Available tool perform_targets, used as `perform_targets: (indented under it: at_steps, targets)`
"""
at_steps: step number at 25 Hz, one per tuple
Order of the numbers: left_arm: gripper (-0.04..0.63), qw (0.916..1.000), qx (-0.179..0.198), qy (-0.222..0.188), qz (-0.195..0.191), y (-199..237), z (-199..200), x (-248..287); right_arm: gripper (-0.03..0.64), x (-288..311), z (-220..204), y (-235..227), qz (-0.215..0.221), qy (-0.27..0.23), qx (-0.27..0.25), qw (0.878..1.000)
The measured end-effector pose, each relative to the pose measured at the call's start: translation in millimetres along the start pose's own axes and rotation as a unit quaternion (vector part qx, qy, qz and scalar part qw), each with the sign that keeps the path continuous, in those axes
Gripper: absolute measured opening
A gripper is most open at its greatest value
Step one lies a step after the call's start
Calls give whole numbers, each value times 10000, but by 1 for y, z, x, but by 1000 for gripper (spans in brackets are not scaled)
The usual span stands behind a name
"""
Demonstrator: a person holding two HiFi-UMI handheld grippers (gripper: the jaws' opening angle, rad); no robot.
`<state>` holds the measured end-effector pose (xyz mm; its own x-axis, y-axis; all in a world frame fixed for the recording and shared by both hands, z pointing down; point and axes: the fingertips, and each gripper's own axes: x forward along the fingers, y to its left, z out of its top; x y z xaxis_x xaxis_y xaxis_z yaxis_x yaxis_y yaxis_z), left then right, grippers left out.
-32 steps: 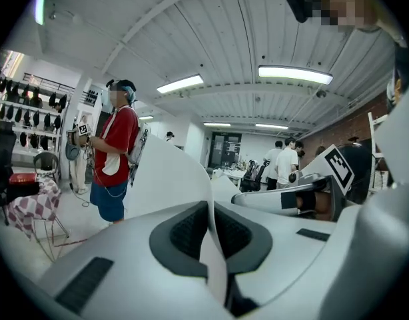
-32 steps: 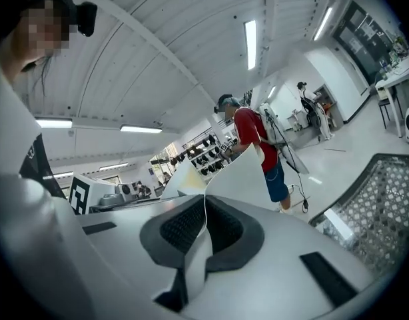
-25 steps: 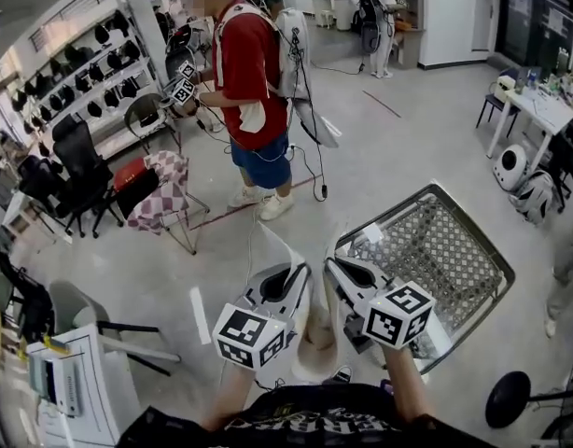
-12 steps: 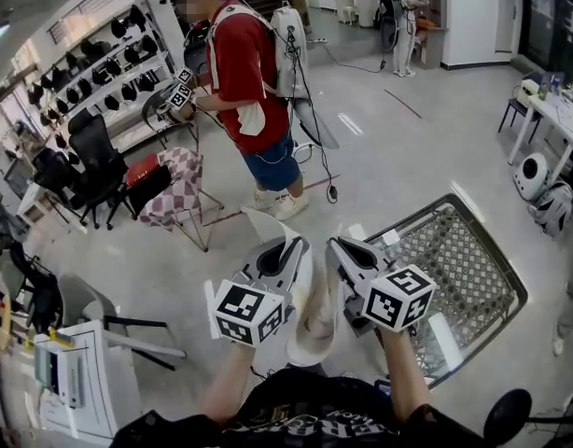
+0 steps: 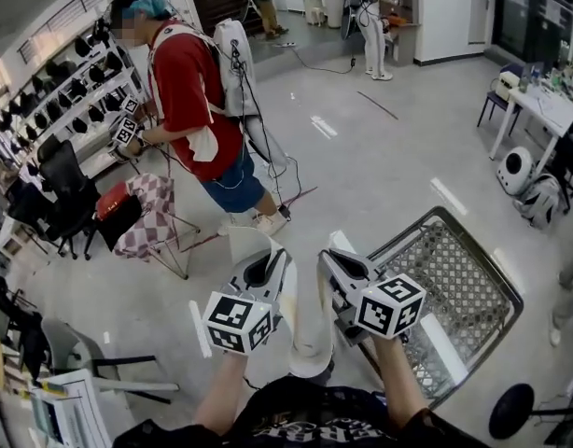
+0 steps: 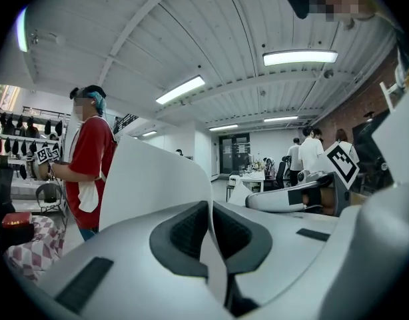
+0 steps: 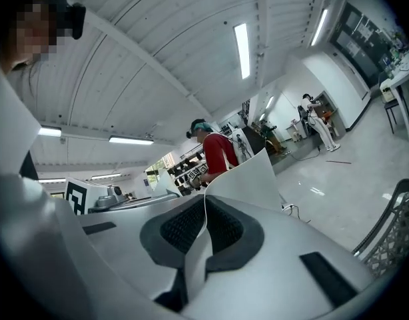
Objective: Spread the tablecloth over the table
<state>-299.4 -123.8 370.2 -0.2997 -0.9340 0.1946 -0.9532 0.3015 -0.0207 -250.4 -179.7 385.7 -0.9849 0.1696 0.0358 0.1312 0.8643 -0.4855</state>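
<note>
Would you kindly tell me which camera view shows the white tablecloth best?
The head view: it shows the tablecloth hanging between the left gripper and the right gripper. Each gripper view shows only a curled edge of it pinched in that gripper's fingers, with the rest out of sight.

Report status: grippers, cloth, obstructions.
Left gripper, right gripper: both shut on tablecloth. Cloth hangs bunched between them, unspread. Wire-mesh cart close on right; person in red ahead.
</note>
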Motion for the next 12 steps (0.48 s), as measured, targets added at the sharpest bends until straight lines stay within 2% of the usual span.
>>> perform_targets:
  at_steps: [6,9,12]
  targets:
    - [18,9993,-32,-16,-380,56,18,93,18,49,45,-85,-599,-256,106,9978]
    - [18,9970,98,-132,-754,66,40,144,18,54,83,-132,-971,-588,84,9935]
    - [18,9913,222,-401,-1238,60,74,190,17,38,129,-173,-1390,-1115,59,9840]
